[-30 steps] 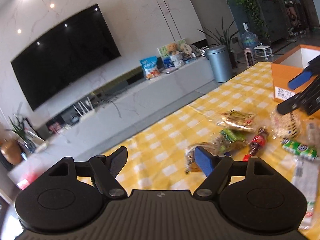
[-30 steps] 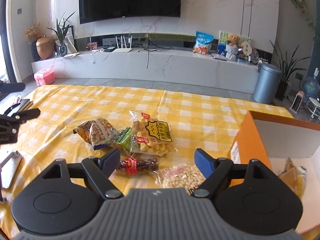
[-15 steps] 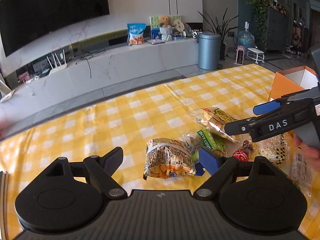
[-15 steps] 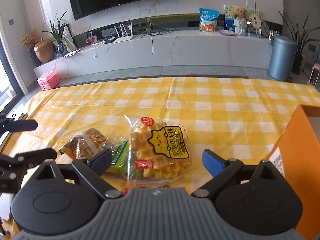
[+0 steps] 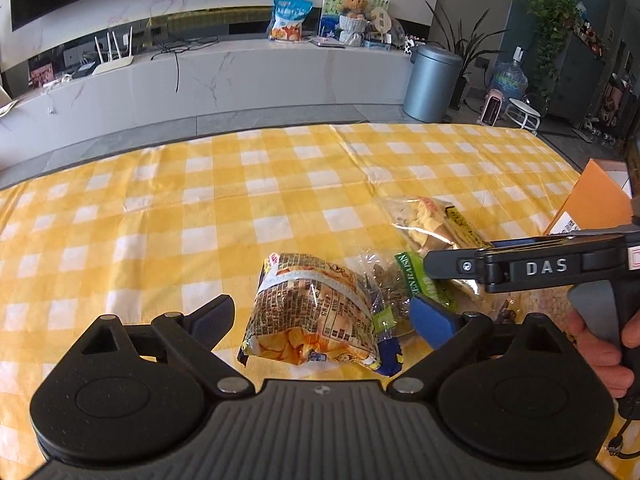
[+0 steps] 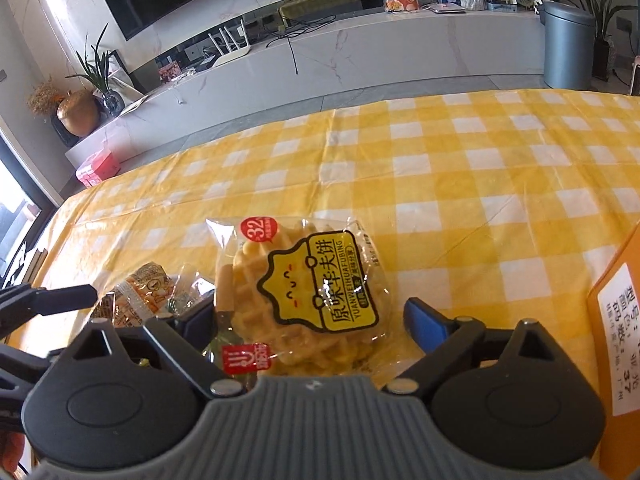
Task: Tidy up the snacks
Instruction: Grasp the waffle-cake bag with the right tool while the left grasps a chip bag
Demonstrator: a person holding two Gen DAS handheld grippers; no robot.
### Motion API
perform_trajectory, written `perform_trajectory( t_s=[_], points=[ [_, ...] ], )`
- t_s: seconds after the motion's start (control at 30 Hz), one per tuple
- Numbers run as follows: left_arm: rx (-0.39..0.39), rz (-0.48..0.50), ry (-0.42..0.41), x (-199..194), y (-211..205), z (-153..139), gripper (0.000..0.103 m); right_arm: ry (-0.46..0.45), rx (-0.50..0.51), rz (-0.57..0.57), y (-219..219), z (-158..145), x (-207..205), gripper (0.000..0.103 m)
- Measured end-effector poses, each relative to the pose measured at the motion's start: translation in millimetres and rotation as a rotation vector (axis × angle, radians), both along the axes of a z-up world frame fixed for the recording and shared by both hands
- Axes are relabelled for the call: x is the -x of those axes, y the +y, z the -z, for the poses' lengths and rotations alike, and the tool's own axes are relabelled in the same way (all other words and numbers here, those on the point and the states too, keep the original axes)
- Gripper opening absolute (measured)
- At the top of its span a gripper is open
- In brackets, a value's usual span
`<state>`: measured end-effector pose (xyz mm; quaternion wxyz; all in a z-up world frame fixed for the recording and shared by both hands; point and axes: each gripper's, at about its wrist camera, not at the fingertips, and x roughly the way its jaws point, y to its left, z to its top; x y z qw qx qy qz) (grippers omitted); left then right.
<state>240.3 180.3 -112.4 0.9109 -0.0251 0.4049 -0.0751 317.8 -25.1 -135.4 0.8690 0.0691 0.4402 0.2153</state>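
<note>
1. Two grippers are over the yellow checked tablecloth (image 5: 224, 216), both tilted down at the snack pile.
2. My left gripper (image 5: 322, 316) stands wide open, with the chip bag (image 5: 316, 316) lying between its fingers; neither pad presses on it.
3. That chip bag rests flat on the cloth, its clear end showing orange crisps toward me.
4. Just right of it lies a green raisin packet (image 5: 420, 284), partly tucked under the other wrappers.
5. My right gripper (image 6: 310, 318) has its jaws closing around the waffle pack (image 6: 316, 292), which sits between the fingers; I see no pad pressing on the wrapper yet.
6. From the left camera I see the right gripper's black body reaching in from the right edge, a hand (image 5: 600, 356) wrapped on its handle.
7. The waffle pack lies on the cloth with its yellow label up, overlapping the packet beside it.
8. An orange cardboard box (image 6: 616, 320) stands at the right edge of the table, near the waffles but apart from them.
</note>
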Motion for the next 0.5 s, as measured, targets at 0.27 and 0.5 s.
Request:
perform_trajectory(
  t_s=[0.27, 0.5],
  points=[
    [-0.09, 0.074, 0.023, -1, -12, 8, 0.103, -0.011, 0.012, -0.044, -1, 2, 2, 0.088],
    [-0.163, 0.083, 0.017, -1, -25, 11, 0.103, -0.025, 0.027, -0.067, 2, -5, 5, 0.07]
  ],
)
